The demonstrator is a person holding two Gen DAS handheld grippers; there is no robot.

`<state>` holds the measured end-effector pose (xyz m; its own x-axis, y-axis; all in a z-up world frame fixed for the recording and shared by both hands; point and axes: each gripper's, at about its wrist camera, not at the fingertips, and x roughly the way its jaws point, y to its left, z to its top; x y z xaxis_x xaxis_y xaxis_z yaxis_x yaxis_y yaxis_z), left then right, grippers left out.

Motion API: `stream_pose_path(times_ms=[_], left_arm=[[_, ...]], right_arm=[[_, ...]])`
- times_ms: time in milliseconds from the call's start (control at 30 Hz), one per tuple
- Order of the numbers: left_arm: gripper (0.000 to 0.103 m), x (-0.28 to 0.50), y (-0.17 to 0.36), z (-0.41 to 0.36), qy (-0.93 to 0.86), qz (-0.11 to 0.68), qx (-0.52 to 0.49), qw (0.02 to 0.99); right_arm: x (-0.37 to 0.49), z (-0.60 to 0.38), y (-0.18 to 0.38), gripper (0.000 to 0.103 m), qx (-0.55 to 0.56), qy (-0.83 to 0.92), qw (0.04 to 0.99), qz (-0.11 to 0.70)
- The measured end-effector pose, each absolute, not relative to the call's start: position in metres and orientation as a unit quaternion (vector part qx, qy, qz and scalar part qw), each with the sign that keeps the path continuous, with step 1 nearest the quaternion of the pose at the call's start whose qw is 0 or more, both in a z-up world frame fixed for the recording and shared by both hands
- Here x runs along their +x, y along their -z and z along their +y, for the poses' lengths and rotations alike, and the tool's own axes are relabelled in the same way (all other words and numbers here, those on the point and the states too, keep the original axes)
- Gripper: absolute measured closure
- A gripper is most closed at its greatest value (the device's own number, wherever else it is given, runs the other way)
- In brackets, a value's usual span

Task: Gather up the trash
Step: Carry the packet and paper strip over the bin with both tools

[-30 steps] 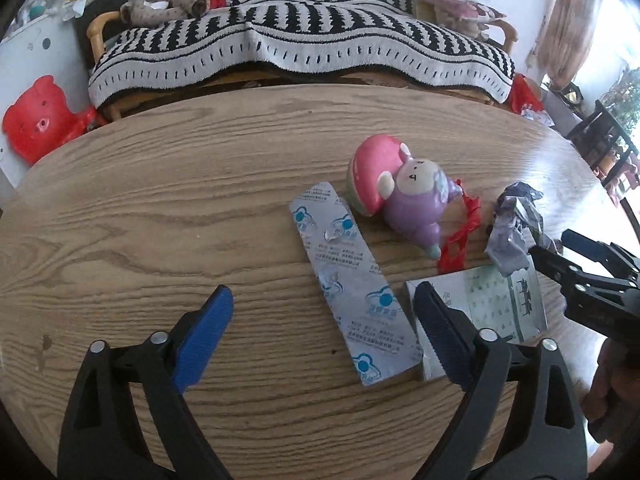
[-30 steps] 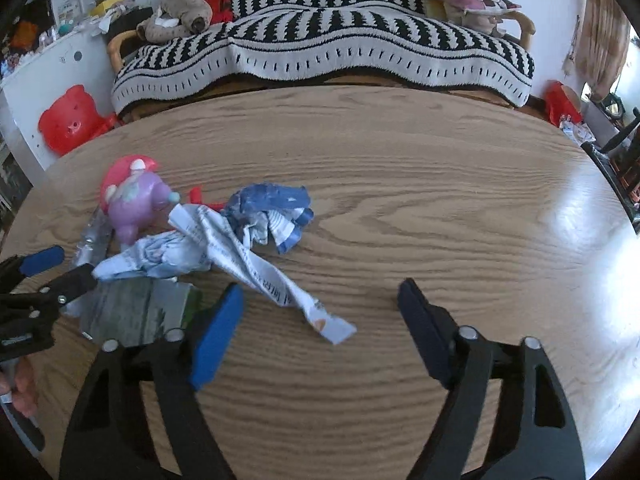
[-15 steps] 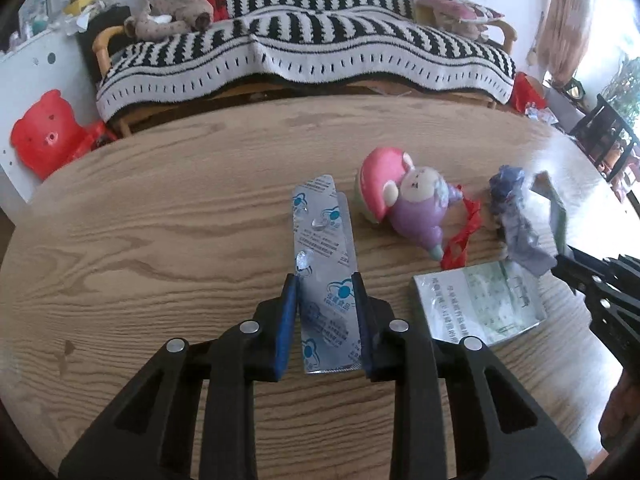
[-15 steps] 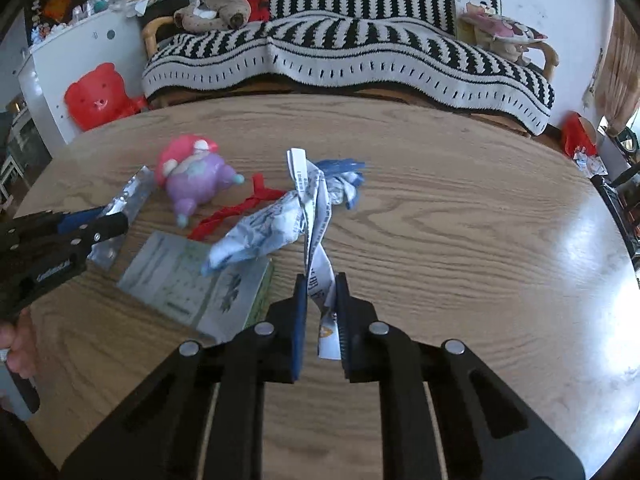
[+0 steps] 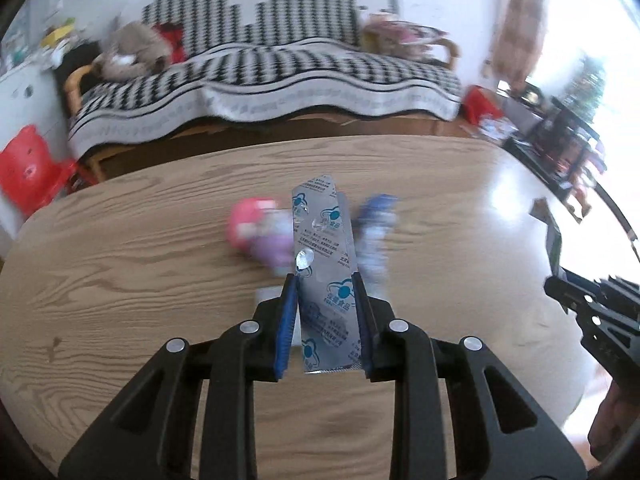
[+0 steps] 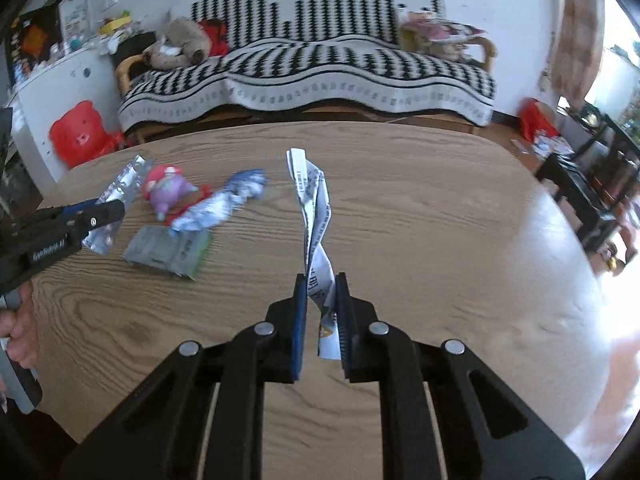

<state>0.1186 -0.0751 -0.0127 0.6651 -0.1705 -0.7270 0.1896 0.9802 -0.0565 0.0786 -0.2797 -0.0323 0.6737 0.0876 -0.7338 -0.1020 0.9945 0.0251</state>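
Observation:
My left gripper (image 5: 325, 292) is shut on a silver foil wrapper (image 5: 322, 256) with blue logos and holds it lifted off the wooden table (image 5: 120, 264). It also shows in the right wrist view (image 6: 116, 210). My right gripper (image 6: 321, 292) is shut on a twisted white paper strip (image 6: 314, 204), also lifted. A crumpled blue-white wrapper (image 6: 224, 204) and a flat grey-green packet (image 6: 168, 250) lie on the table left of centre.
A pink and purple plush toy (image 6: 166, 190) with a red ribbon lies beside the trash. A striped sofa (image 6: 304, 68) stands beyond the table. A red stool (image 6: 78, 132) is at the left. Dark chairs (image 6: 588, 184) stand at the right.
Both grippers closed from open onto their items and have lifted them: the left raised the foil wrapper, the right raised the paper strip. The views have pulled back from the table.

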Motion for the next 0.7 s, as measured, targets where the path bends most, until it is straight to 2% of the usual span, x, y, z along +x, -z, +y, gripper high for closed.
stream_pose_path(times_ms=[367,700], left_arm=[[0.077,0.058,0.008,-0.23,0.237,0.376,0.063,0.894],[0.077,-0.002,0.029,-0.348,0.346,0.37,0.104,0.856]], right_arm=[[0.001,-0.406,0.011,0.088,0.035,0.039,0.918,0.393],[-0.073,-0.515,0.019,0.088,0.085,0.124,0.906,0.397]])
